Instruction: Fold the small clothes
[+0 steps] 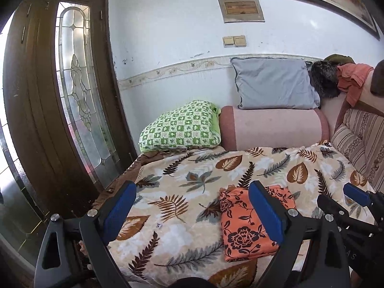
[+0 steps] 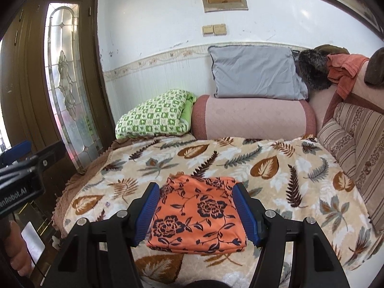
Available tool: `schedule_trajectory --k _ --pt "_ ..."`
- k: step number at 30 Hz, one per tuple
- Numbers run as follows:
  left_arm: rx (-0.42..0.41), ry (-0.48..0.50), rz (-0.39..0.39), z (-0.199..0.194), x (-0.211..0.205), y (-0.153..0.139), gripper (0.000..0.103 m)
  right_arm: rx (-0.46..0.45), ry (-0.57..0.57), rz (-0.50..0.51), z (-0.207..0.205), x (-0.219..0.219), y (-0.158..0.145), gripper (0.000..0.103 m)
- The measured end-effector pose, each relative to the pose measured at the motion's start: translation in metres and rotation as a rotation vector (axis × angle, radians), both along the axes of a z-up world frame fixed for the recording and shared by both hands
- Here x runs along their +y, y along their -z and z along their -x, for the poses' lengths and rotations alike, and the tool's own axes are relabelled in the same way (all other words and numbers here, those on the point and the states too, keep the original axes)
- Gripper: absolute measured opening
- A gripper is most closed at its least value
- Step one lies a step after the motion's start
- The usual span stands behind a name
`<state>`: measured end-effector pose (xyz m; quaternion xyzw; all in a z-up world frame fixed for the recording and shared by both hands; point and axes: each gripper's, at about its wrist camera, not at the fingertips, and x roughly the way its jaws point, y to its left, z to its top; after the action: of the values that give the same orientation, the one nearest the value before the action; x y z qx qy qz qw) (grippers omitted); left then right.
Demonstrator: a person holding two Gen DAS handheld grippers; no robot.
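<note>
Nearest to me, my right gripper (image 2: 195, 212) hangs with its blue pads standing well apart and nothing pinched between them; they frame the cloth below without touching it. My left gripper (image 1: 192, 212) is likewise spread wide and holds nothing, one blue pad off over the blanket's left edge and the other in front of the cloth's right side. Between and beyond the pads I see the folded orange cloth (image 2: 198, 218), the thing I am working on: a compact, roughly rectangular packet, bright orange with a dark navy print of roses and trailing vines. Its near edge shows a few stacked layers and looks fairly even, its top face lies flat and smooth, and the far edge is a little rumpled where a corner bunches up. It lies on the leaf-patterned blanket (image 2: 276, 168), toward the near side of the bed and about midway across, with bare blanket all round it. Further back, a green-and-white checked pillow (image 2: 153, 117) leans at the left, beside a pink bolster (image 2: 252, 117) lying across the head of the bed. A grey cushion (image 2: 256, 72) stands on top of the bolster against the white wall, and a striped cushion (image 2: 348, 148) props at the right. Farthest left I see a dark wooden door (image 1: 48, 96) with leaded glass.
</note>
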<state>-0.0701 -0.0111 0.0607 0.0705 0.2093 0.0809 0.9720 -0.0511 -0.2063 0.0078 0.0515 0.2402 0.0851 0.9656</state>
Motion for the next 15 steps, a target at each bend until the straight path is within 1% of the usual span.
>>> schedule_trajectory --k 7,10,15 --pt "0.034 0.026 0.045 -0.001 0.0 -0.006 0.095 -0.003 -0.011 0.01 0.005 0.004 -0.016 0.067" --pt "0.03 0.029 0.046 -0.003 0.0 -0.008 0.095 -0.014 -0.003 0.008 0.012 0.001 -0.021 0.067" --pt "0.041 0.026 0.029 -0.01 0.002 -0.007 0.095 0.011 0.012 0.001 0.009 -0.001 -0.02 0.067"
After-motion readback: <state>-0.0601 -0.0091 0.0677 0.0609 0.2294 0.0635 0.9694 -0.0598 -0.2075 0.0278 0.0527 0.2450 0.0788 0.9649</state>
